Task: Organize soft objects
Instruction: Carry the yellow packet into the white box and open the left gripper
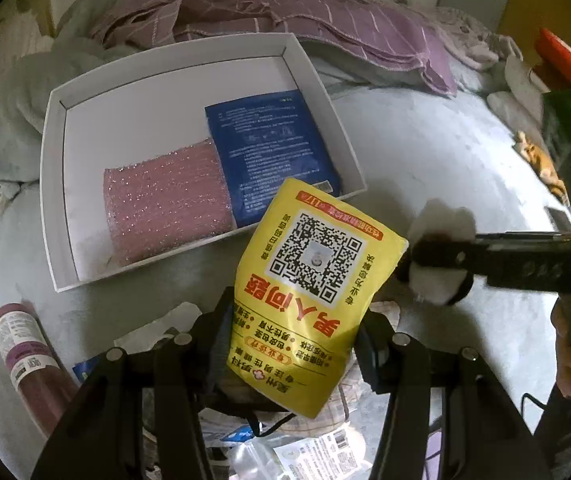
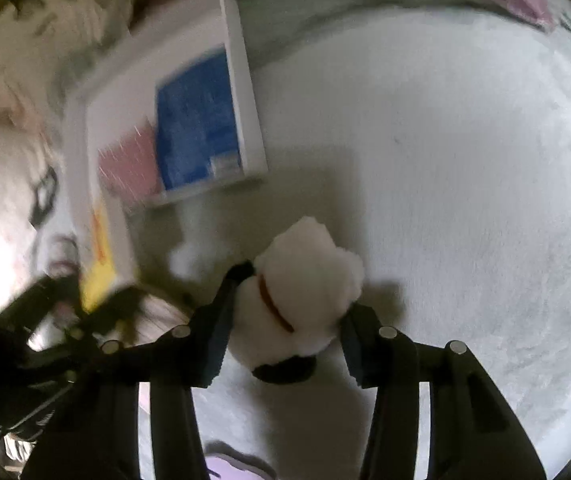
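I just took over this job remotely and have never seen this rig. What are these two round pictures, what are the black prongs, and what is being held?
No robot here: a person holds a hand-held tool in each hand, each carrying a fisheye camera looking along its two fingers. In the left wrist view, the left tool grips a yellow packet. In the right wrist view, the right tool grips a white plush toy. On the grey bedding sits a white box holding a blue packet and a pink sponge.
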Demonstrator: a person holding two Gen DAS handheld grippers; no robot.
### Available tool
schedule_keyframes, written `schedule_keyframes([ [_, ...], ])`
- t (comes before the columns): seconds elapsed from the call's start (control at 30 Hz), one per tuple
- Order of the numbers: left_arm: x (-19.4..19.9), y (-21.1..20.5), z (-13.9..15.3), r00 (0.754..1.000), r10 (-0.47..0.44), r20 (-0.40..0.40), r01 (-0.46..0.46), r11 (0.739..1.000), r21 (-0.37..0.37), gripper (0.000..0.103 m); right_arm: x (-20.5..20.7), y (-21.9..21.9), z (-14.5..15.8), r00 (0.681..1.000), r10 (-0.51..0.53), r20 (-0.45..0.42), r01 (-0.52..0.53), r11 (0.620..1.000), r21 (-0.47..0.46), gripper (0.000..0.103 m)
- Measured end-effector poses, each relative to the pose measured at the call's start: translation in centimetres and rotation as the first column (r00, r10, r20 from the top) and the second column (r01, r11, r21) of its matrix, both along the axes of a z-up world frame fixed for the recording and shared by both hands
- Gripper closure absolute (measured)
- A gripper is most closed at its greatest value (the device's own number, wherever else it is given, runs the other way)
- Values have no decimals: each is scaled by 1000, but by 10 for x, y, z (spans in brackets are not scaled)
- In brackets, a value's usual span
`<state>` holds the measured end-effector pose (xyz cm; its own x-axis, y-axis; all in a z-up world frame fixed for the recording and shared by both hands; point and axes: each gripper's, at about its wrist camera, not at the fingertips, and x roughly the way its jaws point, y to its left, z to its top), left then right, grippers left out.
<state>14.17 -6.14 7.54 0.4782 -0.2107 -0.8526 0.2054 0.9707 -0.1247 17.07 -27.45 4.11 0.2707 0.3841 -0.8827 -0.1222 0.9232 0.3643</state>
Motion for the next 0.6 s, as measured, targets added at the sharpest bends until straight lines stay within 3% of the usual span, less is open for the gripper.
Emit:
schedule_keyframes([
  [0.13, -2, 9, 8, 999, 30, 33, -30, 999, -26, 51, -5, 4, 24, 996, -3, 89, -4, 997, 75, 53],
  [0.27, -8, 27, 26, 994, 53, 98, -44, 994, -100, 51, -6, 29, 51, 986, 25, 162, -54, 983, 178, 53],
  [0.37, -12, 52, 37, 983, 115, 142, -93, 984, -151, 51, -9, 56, 62, 979, 16, 203, -50, 985, 165, 53],
  [0.6, -11, 112, 38, 931, 323, 170, -287, 936, -204, 51, 33, 97, 75, 977, -41, 209, 0, 982, 191, 53],
])
